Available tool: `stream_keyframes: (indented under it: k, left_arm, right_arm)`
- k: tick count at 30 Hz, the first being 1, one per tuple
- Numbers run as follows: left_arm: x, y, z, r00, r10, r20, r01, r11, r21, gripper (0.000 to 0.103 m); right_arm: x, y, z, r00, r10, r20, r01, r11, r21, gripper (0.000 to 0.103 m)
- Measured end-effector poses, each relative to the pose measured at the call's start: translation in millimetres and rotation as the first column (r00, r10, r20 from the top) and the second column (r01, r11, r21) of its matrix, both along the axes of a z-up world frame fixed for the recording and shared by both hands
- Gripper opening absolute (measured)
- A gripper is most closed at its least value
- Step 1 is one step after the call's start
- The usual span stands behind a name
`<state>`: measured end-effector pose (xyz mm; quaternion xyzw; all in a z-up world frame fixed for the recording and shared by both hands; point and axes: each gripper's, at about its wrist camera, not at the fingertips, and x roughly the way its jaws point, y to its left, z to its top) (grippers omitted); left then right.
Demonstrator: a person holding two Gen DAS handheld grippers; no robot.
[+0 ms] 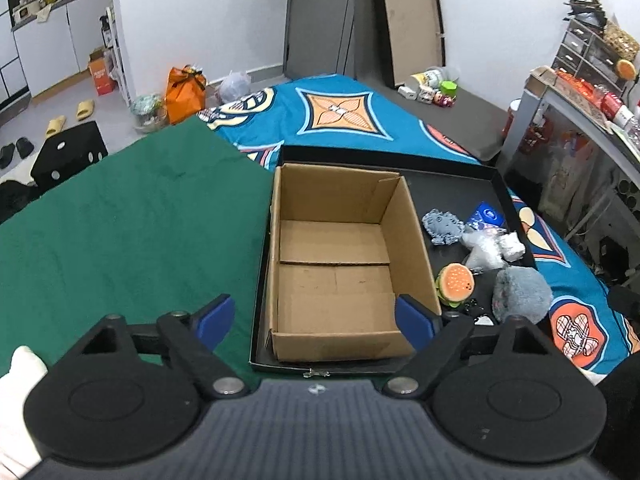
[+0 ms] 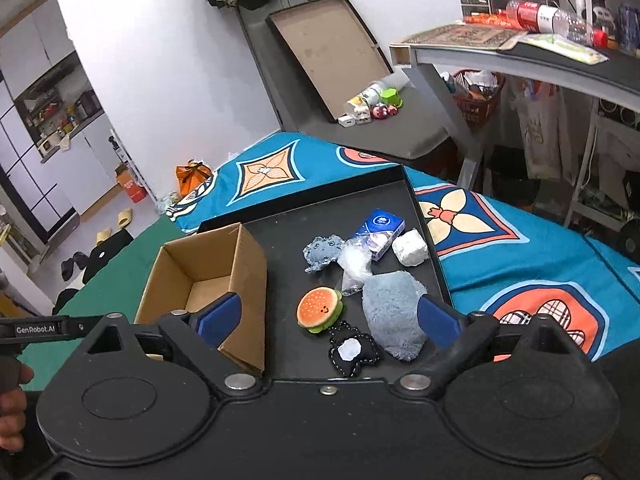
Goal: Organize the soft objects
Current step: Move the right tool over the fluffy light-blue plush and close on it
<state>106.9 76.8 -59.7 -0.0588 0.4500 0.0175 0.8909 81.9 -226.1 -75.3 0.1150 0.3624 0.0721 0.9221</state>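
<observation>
An empty cardboard box [image 1: 336,264] [image 2: 200,280] stands in the left part of a black tray [image 1: 452,192] [image 2: 288,232]. Beside it lie a burger plush [image 1: 456,282] [image 2: 320,308], a grey furry plush [image 1: 520,292] [image 2: 394,316], a small blue-grey plush [image 1: 442,226] [image 2: 322,252], a black plush [image 2: 352,352], a clear plastic bag [image 1: 482,250] [image 2: 356,266], a blue tissue pack [image 1: 486,216] [image 2: 380,232] and a white lump [image 1: 512,246] [image 2: 410,248]. My left gripper [image 1: 316,318] is open above the box's near end. My right gripper [image 2: 330,316] is open above the burger plush.
The tray sits on a bed with a teal patterned sheet [image 1: 340,116] [image 2: 520,256] and a green cloth [image 1: 132,216]. A grey desk [image 2: 500,56] stands at the right. Flat boards [image 1: 408,20] lean on the back wall, with small items [image 1: 428,88] below.
</observation>
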Motion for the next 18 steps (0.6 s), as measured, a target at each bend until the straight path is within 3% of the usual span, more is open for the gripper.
stream_keyframes:
  k: [4,7,18]
  left_arm:
    - [7.2,4.4,-10.5,0.999,0.014,-0.037,-0.014,1.0,-0.009,0.077]
    - [14.0,10.1,-19.0,0.997,0.036,-0.068,-0.039,0.999,-0.029,0.075]
    - [30.1,18.3,-31.9,0.981,0.117,-0.153,-0.123,0.992,-0.034,0.065]
  right_arm:
    - [10.1,-0.9,-3.5,1.0,-0.013,-0.015,0.013,1.0,-0.027,0.095]
    - [17.9,2.7,-7.8,0.999,-0.005,-0.033,0.001,0.995,-0.1,0.095]
    - [46.1,-6.3,-31.7,0.991,0.002,-0.137,-0.017,0.994,-0.111,0.09]
